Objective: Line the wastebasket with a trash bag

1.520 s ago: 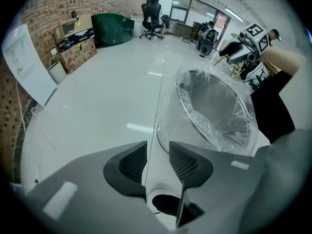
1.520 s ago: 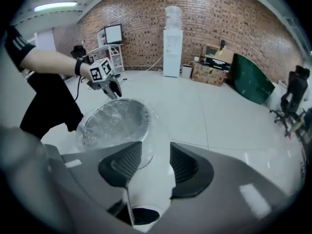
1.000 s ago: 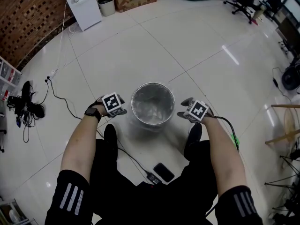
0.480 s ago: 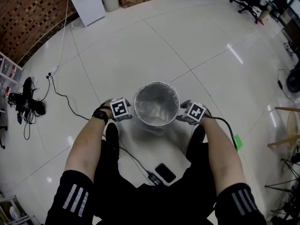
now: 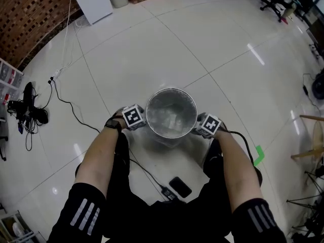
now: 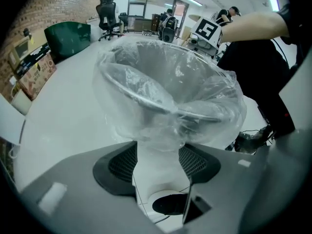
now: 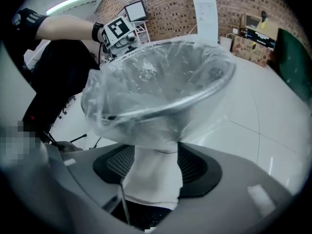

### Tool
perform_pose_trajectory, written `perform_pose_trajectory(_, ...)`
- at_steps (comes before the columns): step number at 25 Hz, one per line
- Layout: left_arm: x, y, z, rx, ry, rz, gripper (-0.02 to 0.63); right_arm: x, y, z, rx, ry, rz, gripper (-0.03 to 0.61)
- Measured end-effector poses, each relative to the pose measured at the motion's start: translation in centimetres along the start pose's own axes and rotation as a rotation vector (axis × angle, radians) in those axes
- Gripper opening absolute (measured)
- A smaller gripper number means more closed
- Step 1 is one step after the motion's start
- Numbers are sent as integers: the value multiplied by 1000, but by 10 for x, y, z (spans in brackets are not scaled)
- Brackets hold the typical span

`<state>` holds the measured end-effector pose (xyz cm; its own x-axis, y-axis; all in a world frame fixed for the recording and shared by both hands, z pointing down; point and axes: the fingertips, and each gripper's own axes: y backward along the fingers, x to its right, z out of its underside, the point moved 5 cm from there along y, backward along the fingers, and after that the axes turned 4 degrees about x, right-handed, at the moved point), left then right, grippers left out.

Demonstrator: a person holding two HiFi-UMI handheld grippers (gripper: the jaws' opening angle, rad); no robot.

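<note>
A round wastebasket stands on the floor between the person's feet. A clear trash bag lines it, and its edge is folded out over the rim. My left gripper is down against the basket's left side and my right gripper against its right side. In the left gripper view the jaws stand wide, with the basket's pale wall and the bag's overhang between them, apart from the pads. The right gripper shows the same, open around the wall.
A phone and a cable lie on the tiles just behind the basket, between the person's shoes. More cords lie at the far left, and a green tape mark at the right. A white cabinet stands far back.
Both grippers have sunk lower and drawn in closer to the basket's two sides. The basket and bag have stayed in place.
</note>
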<state>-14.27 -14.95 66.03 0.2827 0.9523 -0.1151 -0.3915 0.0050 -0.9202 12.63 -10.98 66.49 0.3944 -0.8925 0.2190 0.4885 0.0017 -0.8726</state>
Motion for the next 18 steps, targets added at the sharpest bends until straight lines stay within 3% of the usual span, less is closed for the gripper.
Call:
perform_pose_trajectory(13, -6, -34, 9, -40, 25, 4, 262, 1, -38, 21, 20, -94, -28, 284)
perform_pose_trajectory(18, -8, -30, 12, -50, 28, -7, 262, 3, -36, 22, -2, -82, -12, 284)
